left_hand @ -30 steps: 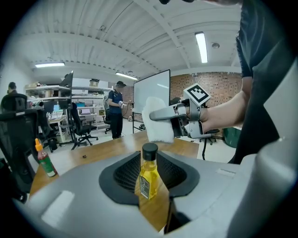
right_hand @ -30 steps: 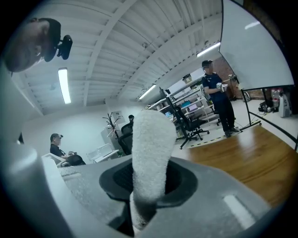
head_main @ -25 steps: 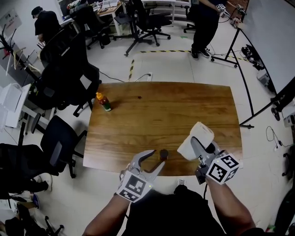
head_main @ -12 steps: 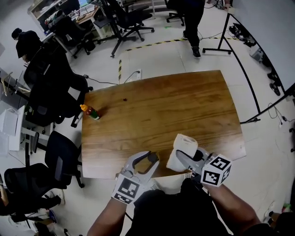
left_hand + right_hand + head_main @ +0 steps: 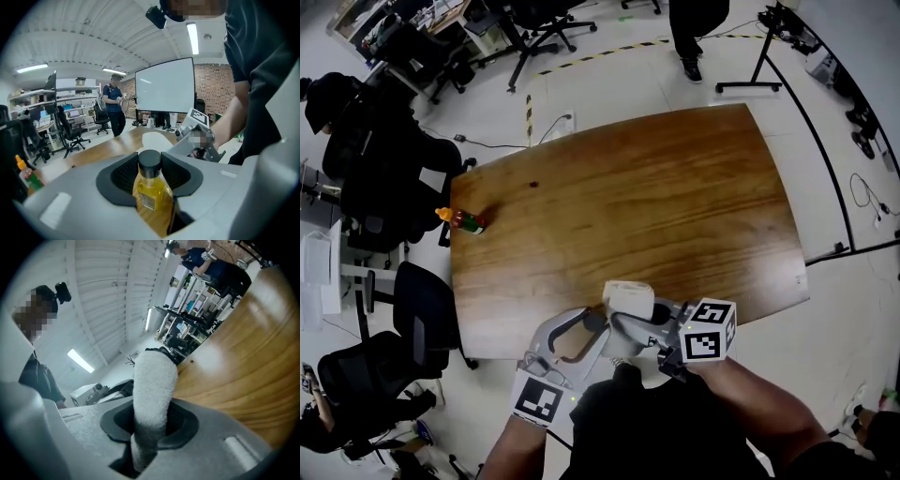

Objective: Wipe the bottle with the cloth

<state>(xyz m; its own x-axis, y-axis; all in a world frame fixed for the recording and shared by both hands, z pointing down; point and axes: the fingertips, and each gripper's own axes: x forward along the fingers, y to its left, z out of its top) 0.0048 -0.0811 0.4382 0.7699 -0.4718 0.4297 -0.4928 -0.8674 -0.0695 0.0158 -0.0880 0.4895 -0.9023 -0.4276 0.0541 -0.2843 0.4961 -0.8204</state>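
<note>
Bench: wooden bench (image 5: 675,187), rounded corners, mostly bare.
Bottle: small clear bottle (image 5: 151,185) with a black cap and yellow liquid. It stands upright at the near edge of the bench, between the fingers of the left gripper (image 5: 151,166).
Left fingers: narrow, both dark pads (image 5: 123,172) set against the bottle's sides just under the cap, gripping it.
Cloth: white fluffy cloth (image 5: 154,380), rolled into a thick wad that sticks out past the fingers of the right gripper (image 5: 152,423).
Right fingers: clamped on the lower part of the cloth, with the pads pressed into it.
Grippers together: in the head view the right gripper sits just right of the left, over the near edge. The cloth (image 5: 628,300) is close above the left fingers. I cannot tell whether the cloth touches the bottle.
Other: sauce bottle (image 5: 461,221) with an orange cap, upright at the far left edge of the bench, well apart from both grippers.
</note>
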